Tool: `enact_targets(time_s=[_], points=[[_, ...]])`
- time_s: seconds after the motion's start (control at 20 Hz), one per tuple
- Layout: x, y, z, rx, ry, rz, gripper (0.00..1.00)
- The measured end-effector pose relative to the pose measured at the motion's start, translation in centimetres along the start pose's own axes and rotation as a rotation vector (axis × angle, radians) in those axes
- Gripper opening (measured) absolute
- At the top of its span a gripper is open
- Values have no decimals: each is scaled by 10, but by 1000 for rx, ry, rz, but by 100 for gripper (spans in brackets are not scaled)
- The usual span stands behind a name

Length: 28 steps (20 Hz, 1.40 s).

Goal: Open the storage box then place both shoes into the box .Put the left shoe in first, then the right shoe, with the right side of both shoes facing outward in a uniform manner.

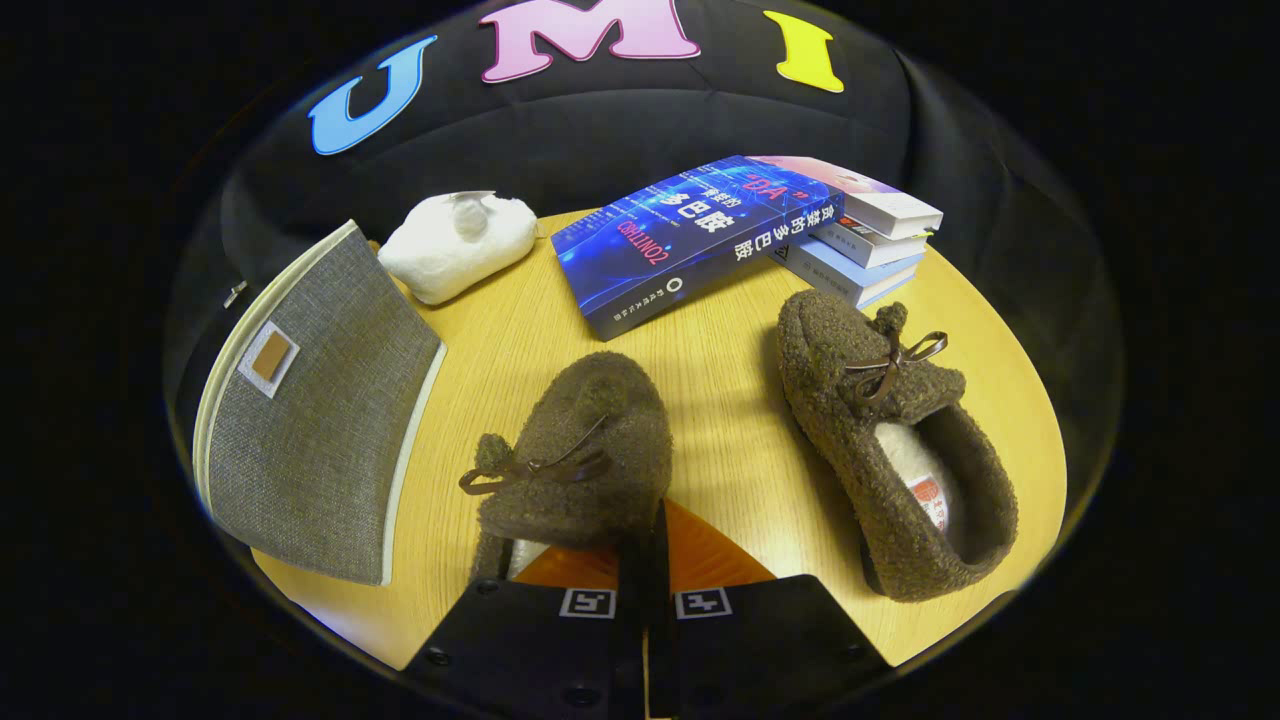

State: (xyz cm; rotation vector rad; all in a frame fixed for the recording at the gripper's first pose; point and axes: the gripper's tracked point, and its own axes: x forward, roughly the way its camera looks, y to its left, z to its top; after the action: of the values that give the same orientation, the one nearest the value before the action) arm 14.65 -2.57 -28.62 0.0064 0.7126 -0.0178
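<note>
And here's the tool [645, 560] itself, coming in at the near end of the view. Two broad, flat-topped blocks sit side by side, dark and matte, their outer corners cut off at a slant. Each block carries a small square marker near its inner edge, a pale frame around a blocky pattern. Round screw heads dot the tops — one near each outer shoulder, more lower down. A thin seam runs straight between the two halves. Ahead of the blocks the fingers [655, 545] rise narrow and close together, with an orange wedge-shaped panel spreading behind them.
</note>
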Motion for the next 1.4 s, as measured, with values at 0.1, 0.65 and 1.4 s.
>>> enact_targets(time_s=[0.1,0.65,1.4], points=[[-1,1,0,27,11,0,6],[-86,20,97,124,-151,7,5],[-143,247,170,83,-159,288,5]])
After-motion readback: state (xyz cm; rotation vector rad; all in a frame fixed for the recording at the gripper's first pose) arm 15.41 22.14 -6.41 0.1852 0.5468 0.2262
